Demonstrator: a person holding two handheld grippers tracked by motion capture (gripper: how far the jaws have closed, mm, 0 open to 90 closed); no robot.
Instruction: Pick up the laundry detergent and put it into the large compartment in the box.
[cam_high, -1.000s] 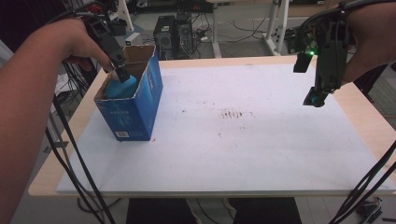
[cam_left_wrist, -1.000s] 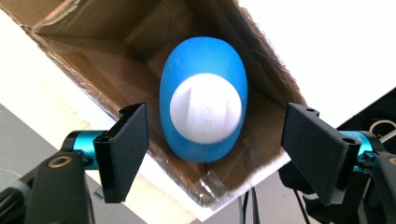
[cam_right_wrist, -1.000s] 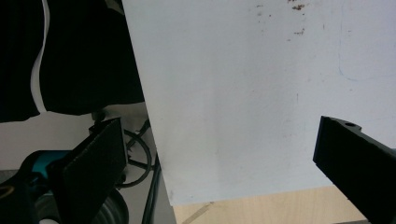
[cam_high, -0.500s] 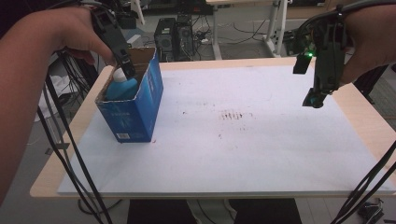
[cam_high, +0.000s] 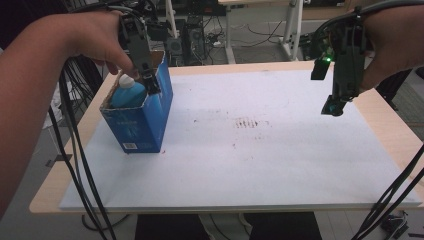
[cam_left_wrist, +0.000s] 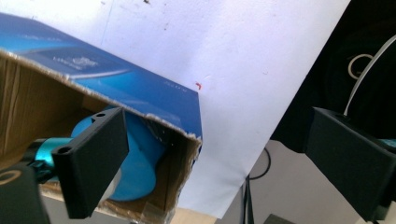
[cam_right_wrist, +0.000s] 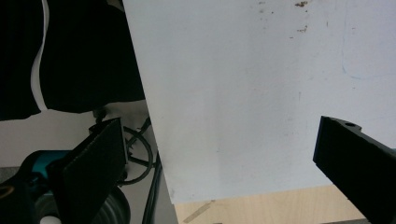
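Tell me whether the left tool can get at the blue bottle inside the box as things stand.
Probably yes. The left tool hangs open at the open top of the blue cardboard box, above the blue bottle. Its jaws straddle the box wall, so it would need shifting inward.

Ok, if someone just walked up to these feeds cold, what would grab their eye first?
Probably the blue cardboard box standing open at the left side of the white table, with a light-blue bottle inside it. Next, the left gripper, open, at the box's top rim, one finger inside and one outside. The right gripper hangs open in the air over the table's right side, holding nothing.
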